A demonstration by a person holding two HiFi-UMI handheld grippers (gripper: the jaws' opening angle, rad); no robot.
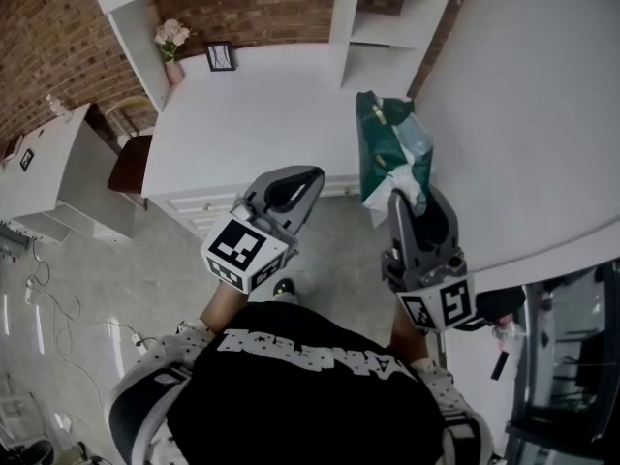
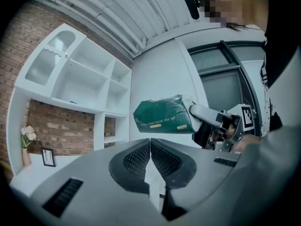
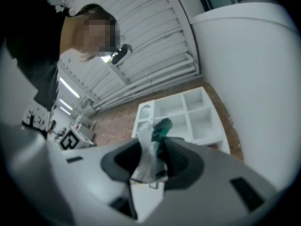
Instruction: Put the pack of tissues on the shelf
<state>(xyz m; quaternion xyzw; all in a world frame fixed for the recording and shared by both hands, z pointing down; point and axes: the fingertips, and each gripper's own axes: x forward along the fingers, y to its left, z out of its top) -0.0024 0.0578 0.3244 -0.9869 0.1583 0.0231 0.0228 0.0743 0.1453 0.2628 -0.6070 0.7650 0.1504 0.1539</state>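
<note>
Head view, contents:

- Left gripper (image 1: 308, 180): jaws together, nothing between them, seen against the front edge of the white countertop (image 1: 262, 114).
- Right gripper (image 1: 418, 201): jaws closed on the pale lower end of the green pack of tissues (image 1: 386, 143), which stands on end above it.
- Countertop rear: vase of flowers (image 1: 172, 45), small picture frame (image 1: 220, 56) just beside it, brick wall (image 1: 53, 42) behind.
- White shelf unit (image 1: 387, 27): open compartments, back right.
- Brown chair (image 1: 131, 163), low white cabinet (image 1: 48, 177), left.
- Grey floor (image 1: 97, 260) with cables (image 1: 44, 298).
</note>
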